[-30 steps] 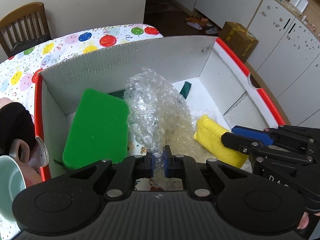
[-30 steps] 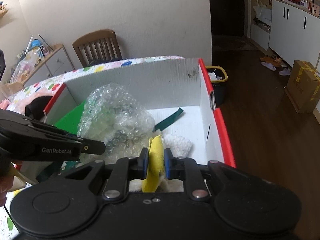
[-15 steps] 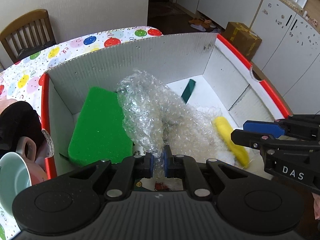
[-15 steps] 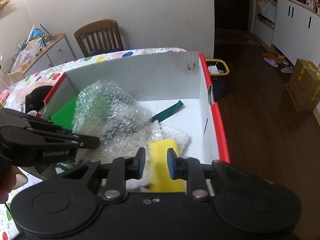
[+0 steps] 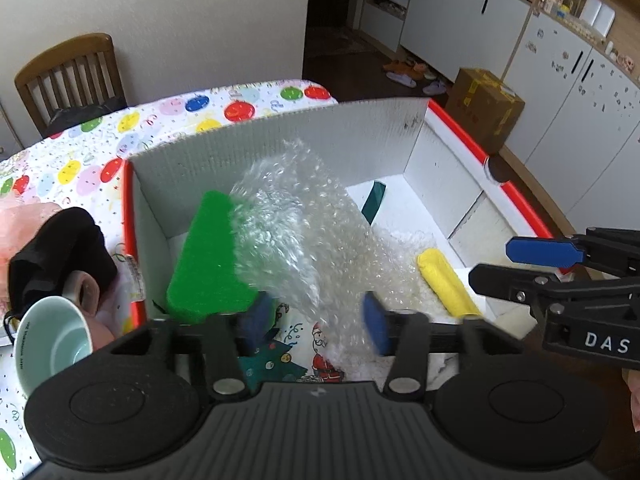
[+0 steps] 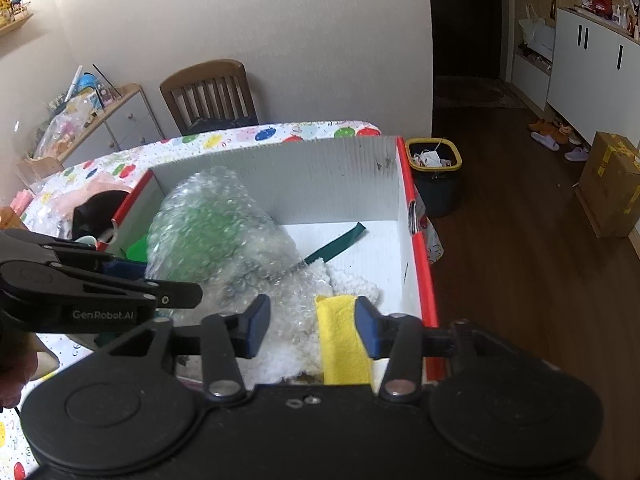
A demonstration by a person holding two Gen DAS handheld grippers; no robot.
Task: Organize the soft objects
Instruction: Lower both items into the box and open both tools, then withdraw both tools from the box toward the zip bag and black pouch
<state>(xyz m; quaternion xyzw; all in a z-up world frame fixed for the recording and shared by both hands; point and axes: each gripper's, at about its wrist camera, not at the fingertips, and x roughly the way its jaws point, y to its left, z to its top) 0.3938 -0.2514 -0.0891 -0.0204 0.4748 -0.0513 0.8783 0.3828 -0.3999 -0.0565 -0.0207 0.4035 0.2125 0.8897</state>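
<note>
A white box with red rims (image 5: 460,124) (image 6: 416,240) stands on the table. Inside it a sheet of bubble wrap (image 5: 296,232) (image 6: 216,232) leans against a green foam pad (image 5: 208,256) (image 6: 138,248). A yellow cloth (image 5: 444,280) (image 6: 340,340) lies on white fleece (image 6: 352,284) at the box's near right. My left gripper (image 5: 316,322) hangs over the near wall, its jaws opening, blurred; the wrap's lower edge lies between the fingers, unpinched. My right gripper (image 6: 308,326) (image 5: 520,264) has its jaws opening too, the yellow cloth beside its right pad, loose.
A green strap (image 5: 374,202) (image 6: 336,244) lies on the box floor at the back. Left of the box are a pale green cup (image 5: 52,344), a pink mug (image 5: 84,292) and a black cloth (image 5: 60,256). A wooden chair (image 6: 208,96) stands behind the table; a bin (image 6: 434,176) on the floor.
Both grippers were shut, left on the bubble wrap, right on the yellow cloth. Both have let go: the wrap has slumped toward the green pad, the cloth lies in the box. Both grippers rose slightly.
</note>
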